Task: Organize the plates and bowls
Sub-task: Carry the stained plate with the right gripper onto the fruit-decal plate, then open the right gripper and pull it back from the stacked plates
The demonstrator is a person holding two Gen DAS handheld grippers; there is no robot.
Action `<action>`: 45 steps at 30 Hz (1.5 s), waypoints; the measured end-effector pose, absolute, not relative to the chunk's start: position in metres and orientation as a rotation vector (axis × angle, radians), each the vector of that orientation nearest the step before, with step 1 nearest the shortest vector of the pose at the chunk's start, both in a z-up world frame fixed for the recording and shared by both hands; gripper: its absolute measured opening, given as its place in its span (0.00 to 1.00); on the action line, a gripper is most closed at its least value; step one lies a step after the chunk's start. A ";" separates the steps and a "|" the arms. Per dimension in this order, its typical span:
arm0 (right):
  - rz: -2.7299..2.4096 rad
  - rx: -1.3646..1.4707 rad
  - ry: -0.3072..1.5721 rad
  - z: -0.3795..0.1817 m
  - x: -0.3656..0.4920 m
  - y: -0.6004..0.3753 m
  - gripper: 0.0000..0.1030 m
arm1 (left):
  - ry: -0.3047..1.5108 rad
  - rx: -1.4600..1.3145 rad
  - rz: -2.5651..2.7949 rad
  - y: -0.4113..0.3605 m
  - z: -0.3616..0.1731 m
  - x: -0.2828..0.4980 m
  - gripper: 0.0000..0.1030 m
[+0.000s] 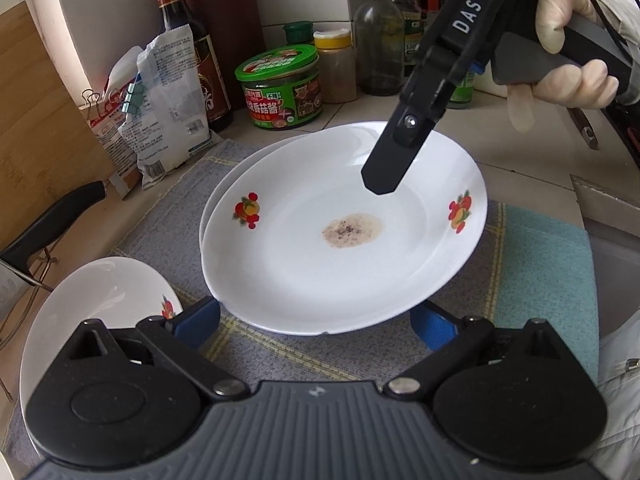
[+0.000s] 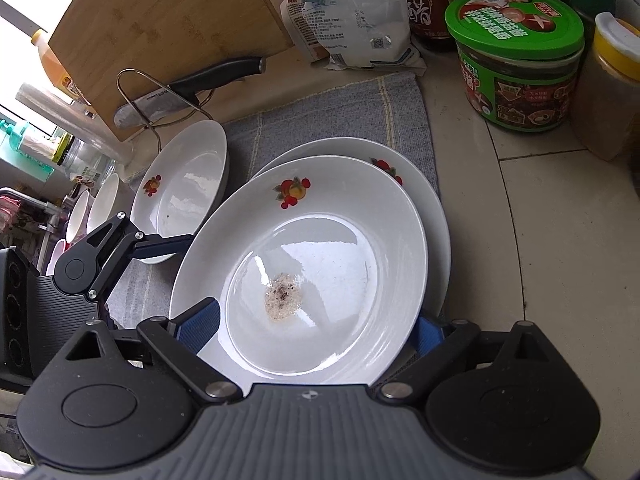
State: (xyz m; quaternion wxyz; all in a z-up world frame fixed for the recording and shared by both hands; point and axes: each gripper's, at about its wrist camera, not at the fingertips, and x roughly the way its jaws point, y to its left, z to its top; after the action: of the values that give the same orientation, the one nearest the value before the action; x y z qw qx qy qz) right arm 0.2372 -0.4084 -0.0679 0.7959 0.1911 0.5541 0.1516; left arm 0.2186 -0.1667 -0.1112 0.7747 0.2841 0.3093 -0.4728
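Note:
A white fruit-print plate (image 1: 304, 256) with a brown residue spot (image 1: 351, 230) sits tilted on a second like plate (image 1: 232, 176) on the grey mat. Both show in the right wrist view, top plate (image 2: 328, 240) over lower plate (image 2: 424, 192). My left gripper (image 1: 316, 326) is open, its blue pads either side of the top plate's near rim. My right gripper (image 2: 316, 330) is open around the plate's opposite rim; its finger (image 1: 394, 156) hangs over the plate. A third white dish (image 1: 100, 300) lies at the left (image 2: 184, 184).
A green-lidded jar (image 1: 282, 88), sauce bottles (image 1: 188, 40), a spice jar (image 1: 336, 66) and a bag (image 1: 168, 100) line the back wall. A knife (image 2: 192, 84) in a wire rack leans by a wooden board (image 2: 168, 24). Bowls (image 2: 96, 208) stand far left. A teal cloth (image 1: 540, 272) lies right.

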 end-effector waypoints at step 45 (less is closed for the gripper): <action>0.205 0.327 1.239 -0.058 0.226 -0.385 1.00 | 0.638 0.515 -1.067 -0.169 -0.112 0.216 0.98</action>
State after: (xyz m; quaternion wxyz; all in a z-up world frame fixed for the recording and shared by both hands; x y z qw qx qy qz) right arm 0.2260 -0.3854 -0.0582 0.7968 0.1523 0.5769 0.0956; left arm 0.2158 -0.1686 -0.1116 0.7821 0.2385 0.2954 -0.4941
